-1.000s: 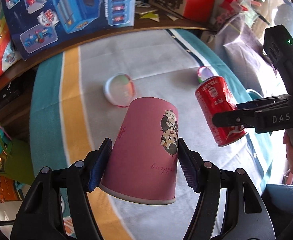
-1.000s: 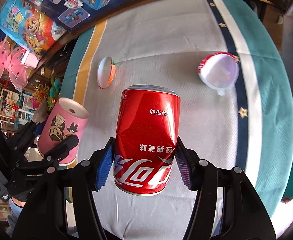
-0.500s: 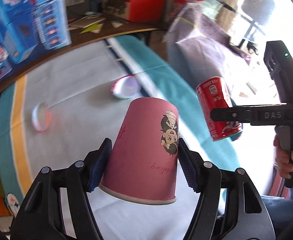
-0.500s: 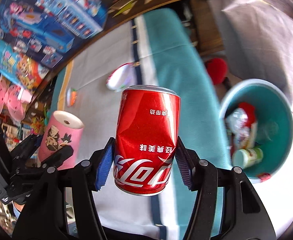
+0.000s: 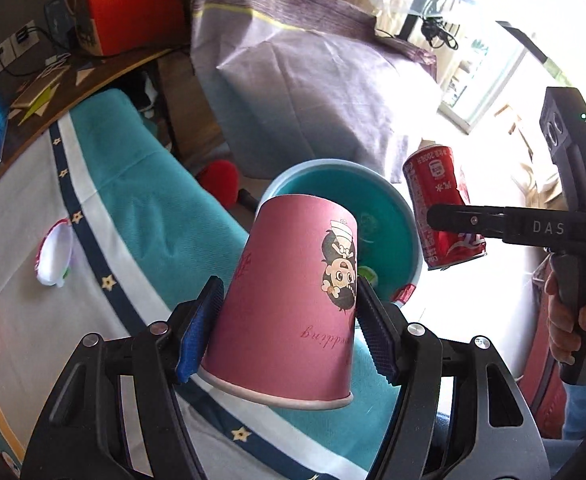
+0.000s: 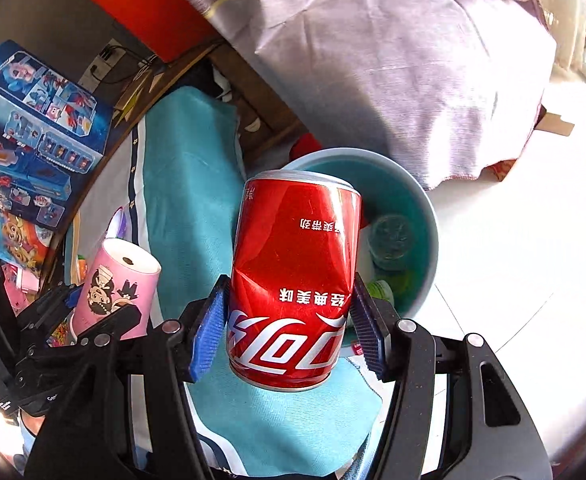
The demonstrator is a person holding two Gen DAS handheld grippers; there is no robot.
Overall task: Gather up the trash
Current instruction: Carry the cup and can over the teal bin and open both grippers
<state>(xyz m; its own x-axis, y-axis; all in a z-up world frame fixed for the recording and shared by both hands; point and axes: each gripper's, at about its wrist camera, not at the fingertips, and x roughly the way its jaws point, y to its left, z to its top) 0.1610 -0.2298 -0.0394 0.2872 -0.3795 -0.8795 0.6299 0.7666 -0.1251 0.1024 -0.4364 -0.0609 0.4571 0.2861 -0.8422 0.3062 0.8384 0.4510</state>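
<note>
Carrying both pieces over the round teal plastic bin before letting go; centre each above the opening. Left gripper fingers pinching inverted pink paper cup, axis upright; right gripper fingers pinching dented red cola can, upright, inverted, right of cup.

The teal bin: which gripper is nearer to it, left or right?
Probably right. The right gripper holds the can by the teal bin's rim; the left gripper holds the cup back above the tablecloth.
</note>
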